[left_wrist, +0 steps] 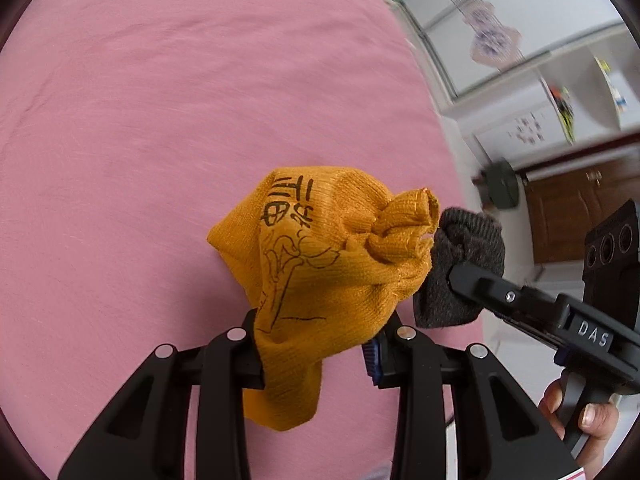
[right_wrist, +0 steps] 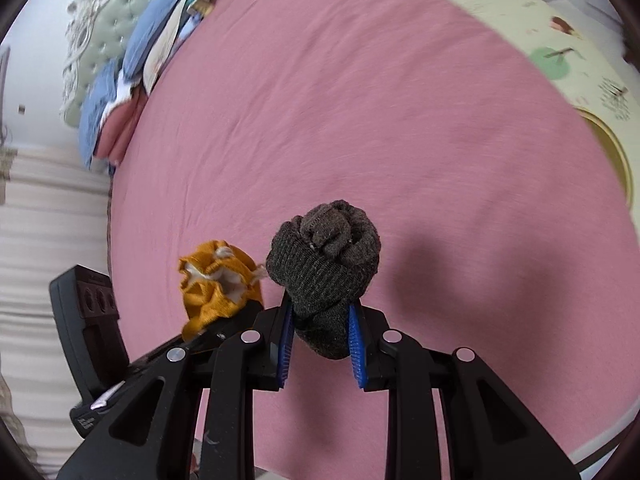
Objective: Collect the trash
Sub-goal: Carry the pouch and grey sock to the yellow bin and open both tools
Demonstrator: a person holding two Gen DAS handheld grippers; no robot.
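Observation:
My left gripper (left_wrist: pixel 320 344) is shut on a crumpled orange sock (left_wrist: pixel 320 256) with black drawings, held above the pink bedsheet (left_wrist: pixel 160 120). Right beside it, my right gripper (right_wrist: pixel 320 332) is shut on a rolled dark grey sock (right_wrist: pixel 326 264), its blue pads (right_wrist: pixel 354 340) pressing on both sides of the roll. In the left wrist view the grey sock (left_wrist: pixel 460 264) and the right gripper's black finger show at the right, with a hand (left_wrist: pixel 592 412) on its handle. In the right wrist view the orange sock (right_wrist: pixel 216 284) hangs to the left of the grey one, almost touching it.
The pink sheet (right_wrist: pixel 400 120) covers a wide bed. Blue and pink pillows (right_wrist: pixel 132 76) lie against a pale green tufted headboard (right_wrist: pixel 116 8). A light green patterned quilt (right_wrist: pixel 580 52) lies along the far right side. White cabinets (left_wrist: pixel 540 80) and a brown door (left_wrist: pixel 576 208) stand beyond the bed.

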